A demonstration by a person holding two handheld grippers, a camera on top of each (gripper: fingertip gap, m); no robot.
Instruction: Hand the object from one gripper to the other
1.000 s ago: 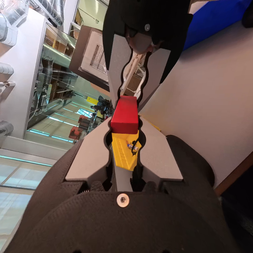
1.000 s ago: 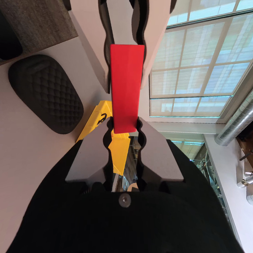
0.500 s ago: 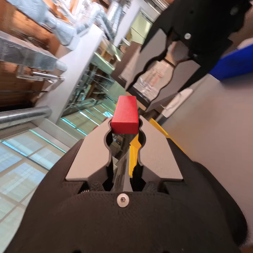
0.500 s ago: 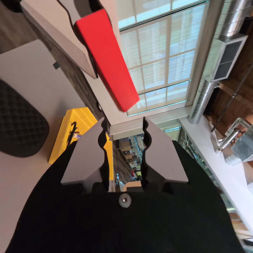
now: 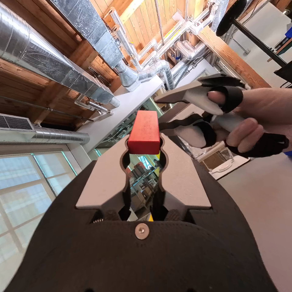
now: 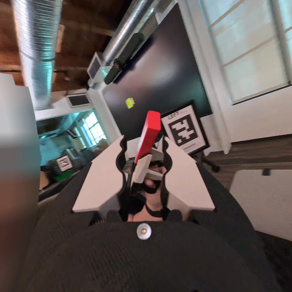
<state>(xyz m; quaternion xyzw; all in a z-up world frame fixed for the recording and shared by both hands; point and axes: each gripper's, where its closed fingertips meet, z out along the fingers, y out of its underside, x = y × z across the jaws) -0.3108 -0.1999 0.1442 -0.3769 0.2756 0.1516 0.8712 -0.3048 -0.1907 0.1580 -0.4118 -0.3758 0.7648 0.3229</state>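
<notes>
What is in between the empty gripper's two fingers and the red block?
Nothing. In the left wrist view, the right gripper is open beside the red block, with bare air between; the left gripper holds the block.

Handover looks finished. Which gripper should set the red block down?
Left. The left gripper is shut on the red block; the right gripper is open, empty and apart from it.

Right tool [image 6: 143, 140] off red block [image 5: 144, 134].

Black textured gripper body [image 5: 142, 260] with a silver screw [image 5: 141, 233], pale grey wavy-edged fingers [image 5: 104, 178], and black finger straps [image 5: 233, 98].
</notes>
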